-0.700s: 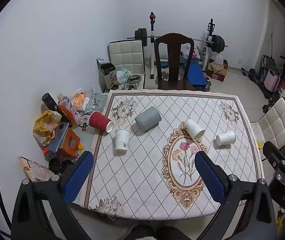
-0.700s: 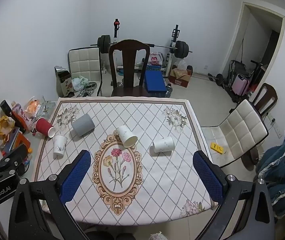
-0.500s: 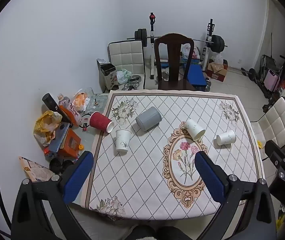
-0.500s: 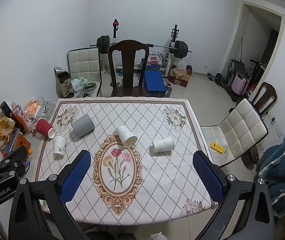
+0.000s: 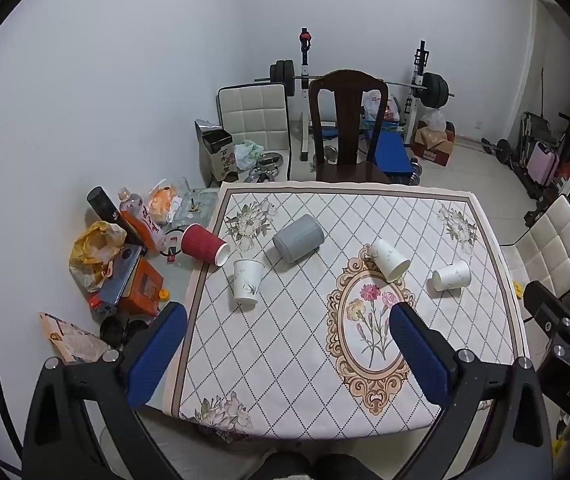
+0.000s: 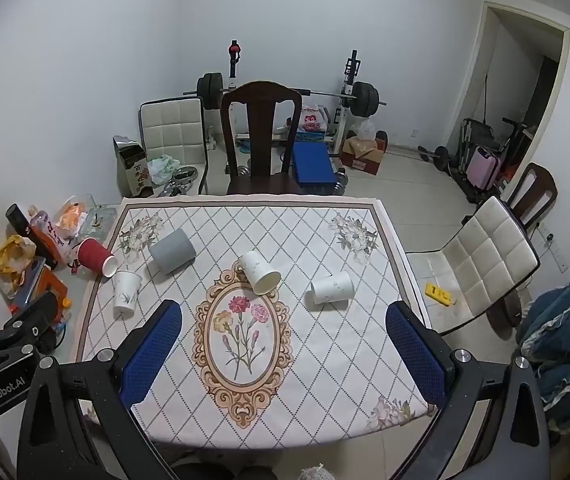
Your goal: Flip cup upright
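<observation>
Both the left gripper [image 5: 287,344] and right gripper [image 6: 283,340] hung spread, empty, high above five tipped cups, presumably choosing one.

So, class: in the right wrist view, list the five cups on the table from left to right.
Red cup → white cup at the left edge → grey cup → white cup by the medallion → white cup furthest right.

My left hand-held gripper [image 5: 287,344] drifted slightly, so the red cup [image 5: 203,243] and the rest of the surface [image 5: 285,360] sit a touch further right in its view. My right hand-held gripper [image 6: 283,344] barely shifted, the other gripper body edging lower at its left.
</observation>
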Available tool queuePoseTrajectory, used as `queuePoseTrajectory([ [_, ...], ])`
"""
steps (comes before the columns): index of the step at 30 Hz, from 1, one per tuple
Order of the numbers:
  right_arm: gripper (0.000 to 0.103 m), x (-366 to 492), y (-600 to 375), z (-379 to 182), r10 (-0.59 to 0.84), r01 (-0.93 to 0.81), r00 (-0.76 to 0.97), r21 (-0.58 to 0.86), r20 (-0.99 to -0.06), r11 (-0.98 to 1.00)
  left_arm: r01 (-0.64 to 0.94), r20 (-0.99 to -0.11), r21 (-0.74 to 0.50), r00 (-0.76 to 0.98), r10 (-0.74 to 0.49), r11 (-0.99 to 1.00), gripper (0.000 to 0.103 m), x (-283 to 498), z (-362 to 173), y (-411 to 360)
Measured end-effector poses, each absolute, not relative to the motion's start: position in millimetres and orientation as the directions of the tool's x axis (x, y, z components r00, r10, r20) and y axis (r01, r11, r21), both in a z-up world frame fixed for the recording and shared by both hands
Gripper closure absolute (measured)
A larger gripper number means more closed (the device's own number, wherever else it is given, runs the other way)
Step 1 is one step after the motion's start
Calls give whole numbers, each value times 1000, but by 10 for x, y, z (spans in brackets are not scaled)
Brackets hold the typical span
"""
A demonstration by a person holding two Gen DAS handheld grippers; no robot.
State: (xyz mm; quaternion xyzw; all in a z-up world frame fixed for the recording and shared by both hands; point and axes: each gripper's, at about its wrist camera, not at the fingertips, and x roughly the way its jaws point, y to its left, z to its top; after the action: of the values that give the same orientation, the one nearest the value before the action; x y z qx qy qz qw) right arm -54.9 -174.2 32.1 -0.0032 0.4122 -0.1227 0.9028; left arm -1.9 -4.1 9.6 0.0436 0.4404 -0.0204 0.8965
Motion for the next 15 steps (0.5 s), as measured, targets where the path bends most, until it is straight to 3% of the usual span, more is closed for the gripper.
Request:
queuePoseTrajectory([
  [15,0,-564,-1695,256,-199,197,617,-96,-761,976,75,-788,55,615,-3,996,0,-49,84,-46],
])
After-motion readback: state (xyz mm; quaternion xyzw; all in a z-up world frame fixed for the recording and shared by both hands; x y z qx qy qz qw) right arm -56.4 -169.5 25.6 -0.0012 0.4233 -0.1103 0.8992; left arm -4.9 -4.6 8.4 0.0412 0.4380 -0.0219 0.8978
